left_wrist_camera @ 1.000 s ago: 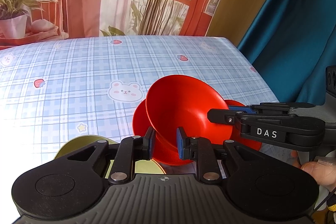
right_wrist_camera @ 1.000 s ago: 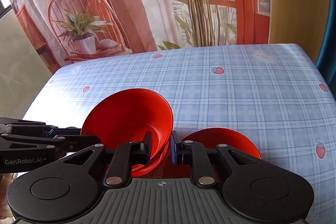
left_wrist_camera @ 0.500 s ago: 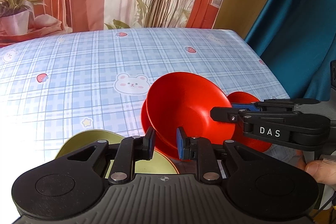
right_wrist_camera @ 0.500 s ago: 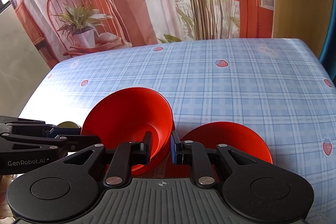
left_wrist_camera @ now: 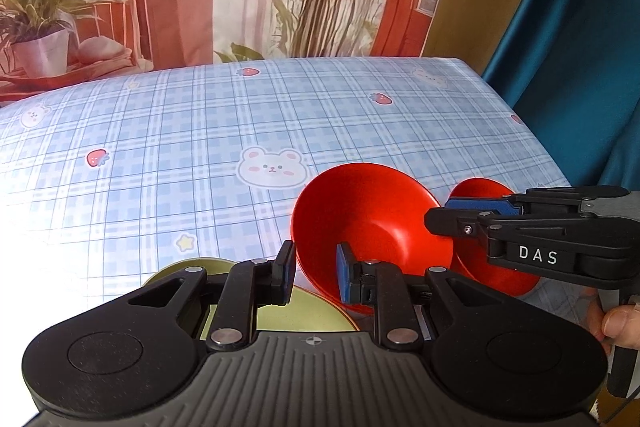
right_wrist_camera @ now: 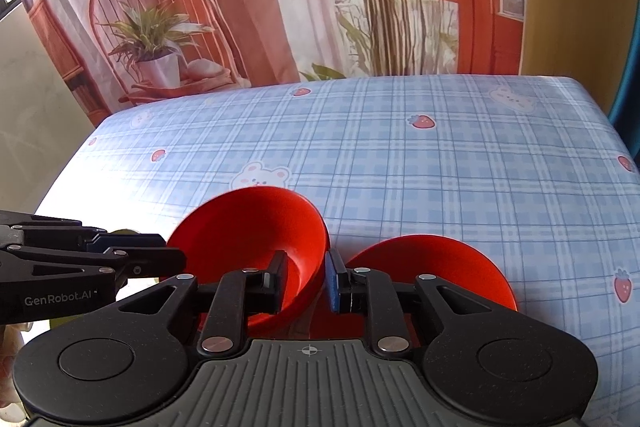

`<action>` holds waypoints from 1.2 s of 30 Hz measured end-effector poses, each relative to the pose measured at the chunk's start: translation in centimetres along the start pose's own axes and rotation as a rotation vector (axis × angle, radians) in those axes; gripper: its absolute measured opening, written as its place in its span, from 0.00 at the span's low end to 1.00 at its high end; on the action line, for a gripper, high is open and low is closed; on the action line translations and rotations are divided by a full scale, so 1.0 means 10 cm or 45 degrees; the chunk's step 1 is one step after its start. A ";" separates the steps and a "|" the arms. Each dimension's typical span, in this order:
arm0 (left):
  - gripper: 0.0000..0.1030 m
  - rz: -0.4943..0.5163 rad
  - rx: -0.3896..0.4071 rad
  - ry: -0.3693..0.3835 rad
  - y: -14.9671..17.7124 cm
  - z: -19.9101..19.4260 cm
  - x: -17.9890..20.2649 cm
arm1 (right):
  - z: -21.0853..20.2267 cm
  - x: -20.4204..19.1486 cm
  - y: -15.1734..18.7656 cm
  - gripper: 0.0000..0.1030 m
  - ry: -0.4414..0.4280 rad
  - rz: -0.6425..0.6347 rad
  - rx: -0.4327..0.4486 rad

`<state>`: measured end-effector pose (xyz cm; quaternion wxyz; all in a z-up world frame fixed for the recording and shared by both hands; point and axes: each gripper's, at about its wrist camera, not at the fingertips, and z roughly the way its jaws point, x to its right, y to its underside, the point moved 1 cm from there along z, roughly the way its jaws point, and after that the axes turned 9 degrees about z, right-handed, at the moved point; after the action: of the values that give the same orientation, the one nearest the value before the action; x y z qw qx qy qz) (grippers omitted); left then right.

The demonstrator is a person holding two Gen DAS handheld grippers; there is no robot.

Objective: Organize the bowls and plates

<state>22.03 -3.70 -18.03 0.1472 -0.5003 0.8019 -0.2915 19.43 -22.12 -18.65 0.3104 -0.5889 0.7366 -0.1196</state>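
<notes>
A red bowl (left_wrist_camera: pixel 372 223) (right_wrist_camera: pixel 256 227) sits low near the table's front edge. My left gripper (left_wrist_camera: pixel 314 277) straddles its left rim, jaws a little apart. My right gripper (right_wrist_camera: pixel 306 281) straddles its right rim, jaws likewise slightly apart; it shows from the side in the left wrist view (left_wrist_camera: pixel 448 213). Whether either pair presses the rim is unclear. A second red bowl (right_wrist_camera: pixel 432 267) (left_wrist_camera: pixel 484 255) lies just right of the first. A yellow-green plate (left_wrist_camera: pixel 276 307) lies under my left gripper, mostly hidden.
The table (left_wrist_camera: pixel 200 147) wears a blue plaid cloth with bears and strawberries. A printed backdrop hangs behind it. A teal curtain (left_wrist_camera: pixel 580 47) hangs on the right. A person's thumb (left_wrist_camera: pixel 620 323) shows at the right edge.
The red bowl has come down and tipped from steeply tilted to nearly level beside the second bowl. Both grippers' jaws have widened on its rim. The views now look further up the table.
</notes>
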 end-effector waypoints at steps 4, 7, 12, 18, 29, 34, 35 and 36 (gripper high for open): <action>0.22 -0.006 0.032 -0.013 -0.04 -0.07 0.02 | -0.10 0.12 -0.02 0.21 0.017 0.000 0.028; 0.22 0.002 0.057 -0.005 -0.07 -0.11 0.10 | -0.19 0.25 -0.01 0.21 0.052 -0.007 0.047; 0.22 0.024 0.066 0.030 -0.11 -0.11 0.35 | -0.31 0.54 0.01 0.21 0.113 0.025 0.054; 0.22 0.072 0.062 0.108 -0.11 -0.05 0.69 | -0.42 0.79 0.06 0.22 0.160 0.055 0.079; 0.22 0.122 0.009 0.129 -0.05 0.10 0.92 | -0.41 1.06 0.26 0.22 0.146 0.111 0.044; 0.22 0.132 -0.002 0.130 -0.06 0.13 0.95 | -0.42 1.11 0.30 0.22 0.135 0.126 0.047; 0.22 0.134 -0.004 0.132 -0.07 0.14 0.96 | -0.41 1.11 0.30 0.22 0.134 0.126 0.046; 0.22 0.135 -0.005 0.133 -0.08 0.15 0.97 | -0.41 1.12 0.30 0.22 0.131 0.127 0.043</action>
<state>18.97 -13.02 -18.17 0.1195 -0.4416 0.8344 -0.3073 13.34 -32.57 -20.66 0.2875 -0.5392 0.7779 -0.1467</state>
